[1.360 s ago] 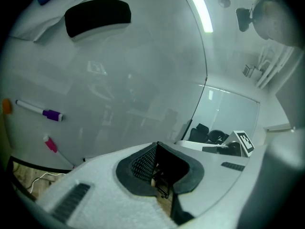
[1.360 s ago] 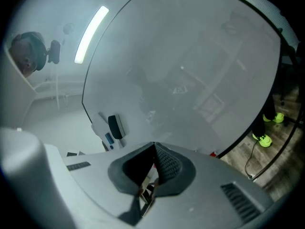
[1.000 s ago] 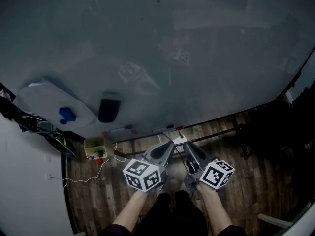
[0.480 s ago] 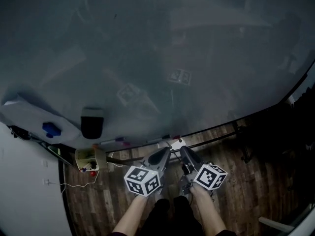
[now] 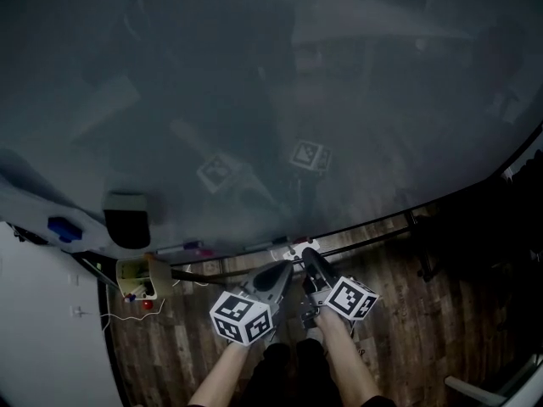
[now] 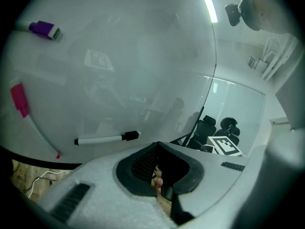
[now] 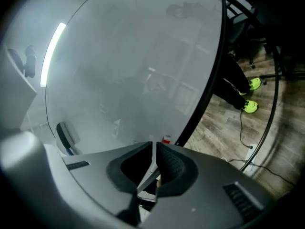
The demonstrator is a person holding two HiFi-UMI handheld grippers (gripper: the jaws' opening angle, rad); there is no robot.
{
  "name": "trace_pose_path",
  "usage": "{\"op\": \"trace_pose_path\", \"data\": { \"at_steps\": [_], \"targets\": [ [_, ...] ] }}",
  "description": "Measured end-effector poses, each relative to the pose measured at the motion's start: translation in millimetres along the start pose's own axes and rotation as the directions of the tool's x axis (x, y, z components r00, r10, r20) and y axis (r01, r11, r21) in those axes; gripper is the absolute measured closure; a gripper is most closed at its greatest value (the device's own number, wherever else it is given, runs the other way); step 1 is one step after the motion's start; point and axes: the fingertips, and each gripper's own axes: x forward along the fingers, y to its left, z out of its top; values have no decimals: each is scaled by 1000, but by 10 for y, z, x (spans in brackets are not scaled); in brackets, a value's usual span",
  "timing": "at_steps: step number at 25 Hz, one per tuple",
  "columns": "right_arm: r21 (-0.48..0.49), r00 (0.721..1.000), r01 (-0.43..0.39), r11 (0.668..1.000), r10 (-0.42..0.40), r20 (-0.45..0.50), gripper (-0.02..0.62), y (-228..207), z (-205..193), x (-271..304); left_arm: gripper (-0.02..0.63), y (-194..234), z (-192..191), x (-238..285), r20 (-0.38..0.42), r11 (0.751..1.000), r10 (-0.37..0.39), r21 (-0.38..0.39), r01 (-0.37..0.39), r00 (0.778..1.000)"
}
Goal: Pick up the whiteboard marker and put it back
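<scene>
Whiteboard marker (image 6: pixel 107 138) lies at 9 o'clock off left gripper (image 6: pixel 157 146); it and right gripper (image 7: pixel 153 144) are pinched together, empty. Spread left jaws, straddle the barrel.

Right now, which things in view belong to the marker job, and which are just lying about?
Job:
whiteboard marker
whiteboard
left gripper, shut, empty
right gripper, shut, empty

Lying about:
eraser
purple piece on the board
pink piece on the board
office chairs
</scene>
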Motion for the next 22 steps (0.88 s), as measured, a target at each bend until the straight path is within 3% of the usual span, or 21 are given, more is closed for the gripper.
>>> {"op": "trace_pose_path", "data": {
  "at_steps": [4,13,22],
  "targets": [
    [61,1000,-8,998,8,0,531,-86,-25,114,600,52,-31,-28,-5,1000,15,1,-15,1000],
    [126,1000,-2,992,0,21,529,-204,-46,235,600,162,-101,-141,-14,999,47,-6,-47,999],
    [122,999,-4,993,0,33,549,-202,-15,312,600,232,-141,-222,-15,998,60,-16,-60,998]
  ]
}}
